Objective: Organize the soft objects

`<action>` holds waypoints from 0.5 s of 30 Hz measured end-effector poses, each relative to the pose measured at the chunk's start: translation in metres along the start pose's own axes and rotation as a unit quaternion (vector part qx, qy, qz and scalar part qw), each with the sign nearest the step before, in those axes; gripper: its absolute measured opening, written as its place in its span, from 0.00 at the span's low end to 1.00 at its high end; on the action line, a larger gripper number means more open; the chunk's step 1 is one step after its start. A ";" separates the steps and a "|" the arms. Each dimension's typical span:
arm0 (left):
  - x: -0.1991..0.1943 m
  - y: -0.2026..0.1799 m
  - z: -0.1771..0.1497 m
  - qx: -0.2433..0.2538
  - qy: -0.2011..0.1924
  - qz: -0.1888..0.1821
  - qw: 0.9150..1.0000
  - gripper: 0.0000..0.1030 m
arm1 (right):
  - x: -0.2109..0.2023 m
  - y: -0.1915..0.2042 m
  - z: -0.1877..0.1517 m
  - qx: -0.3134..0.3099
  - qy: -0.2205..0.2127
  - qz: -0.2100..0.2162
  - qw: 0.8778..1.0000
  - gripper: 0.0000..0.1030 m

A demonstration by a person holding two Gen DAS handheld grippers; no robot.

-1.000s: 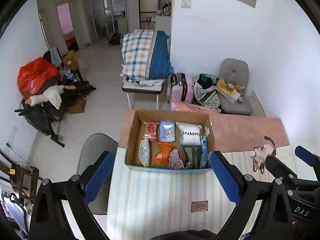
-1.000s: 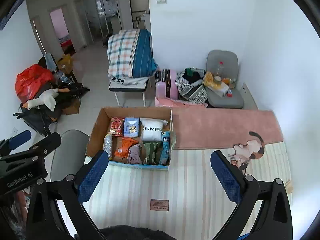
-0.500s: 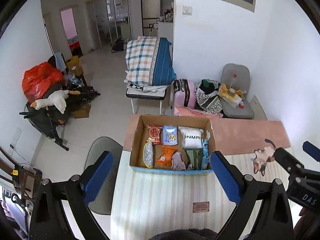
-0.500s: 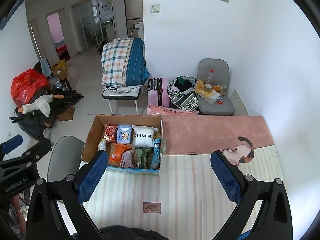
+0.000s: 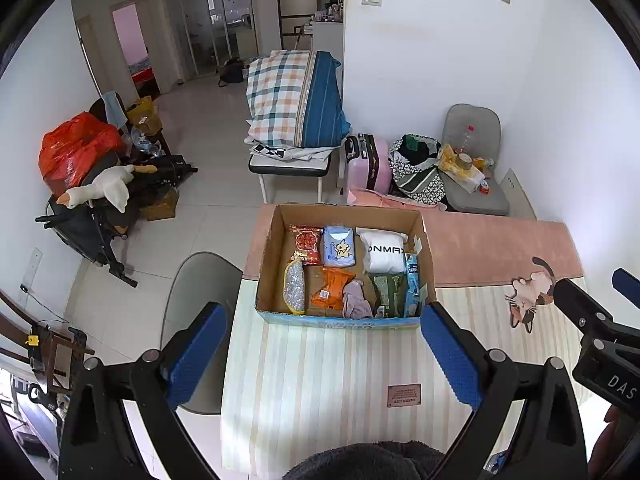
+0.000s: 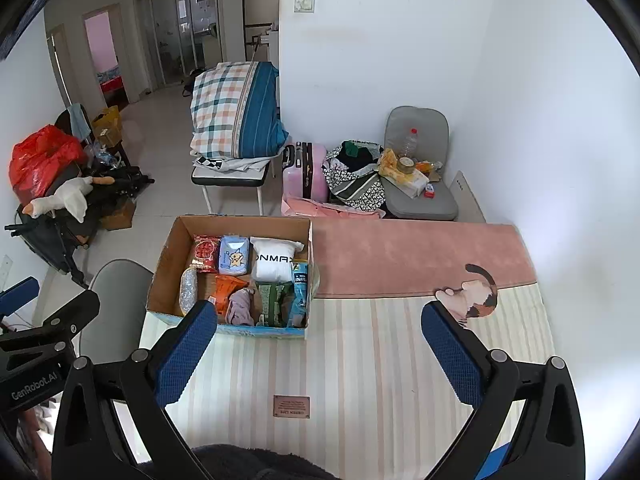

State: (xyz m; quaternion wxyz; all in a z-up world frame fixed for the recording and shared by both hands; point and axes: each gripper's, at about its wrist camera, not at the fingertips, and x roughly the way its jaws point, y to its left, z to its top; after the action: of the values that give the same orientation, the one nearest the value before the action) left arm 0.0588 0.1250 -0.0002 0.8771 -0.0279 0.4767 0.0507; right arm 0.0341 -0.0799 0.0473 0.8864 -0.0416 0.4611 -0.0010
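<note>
Soft objects, packed side by side in the cardboard box (image 5: 344,276) at the far left end of the striped table mat (image 5: 332,380): a red snack pack (image 5: 306,243), a blue tissue pack (image 5: 339,247) and a white pouch (image 5: 385,250) in the back row; a silver packet (image 5: 294,291), an orange pack (image 5: 330,289), a mauve cloth (image 5: 355,301), a green pack (image 5: 386,291) and a blue sachet (image 5: 412,288) in front. Over the last second both my cameras have risen and drawn back from the box, so it now sits smaller and further up each view. My left gripper (image 5: 320,354) is spread wide and carries nothing; my right gripper (image 6: 320,354) is likewise spread and empty, with only bare mat between its blue pads (image 6: 452,356). Nothing lies loose on the mat. I judge the sorting to be finished, or nearly so, and this withdrawal to be its close.
</note>
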 end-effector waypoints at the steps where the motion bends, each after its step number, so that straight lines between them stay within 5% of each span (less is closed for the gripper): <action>1: 0.000 0.000 0.000 0.000 0.000 0.001 1.000 0.97 | 0.000 0.000 -0.001 0.000 -0.001 -0.001 1.000 1.00; 15: 0.001 0.001 -0.001 0.001 -0.002 0.000 1.000 0.97 | -0.001 -0.001 -0.002 -0.001 -0.005 -0.002 1.000 1.00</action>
State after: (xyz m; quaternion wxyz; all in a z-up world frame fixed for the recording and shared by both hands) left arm 0.0584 0.1255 -0.0011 0.8784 -0.0271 0.4746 0.0501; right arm 0.0322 -0.0811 0.0469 0.8887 -0.0435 0.4564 -0.0026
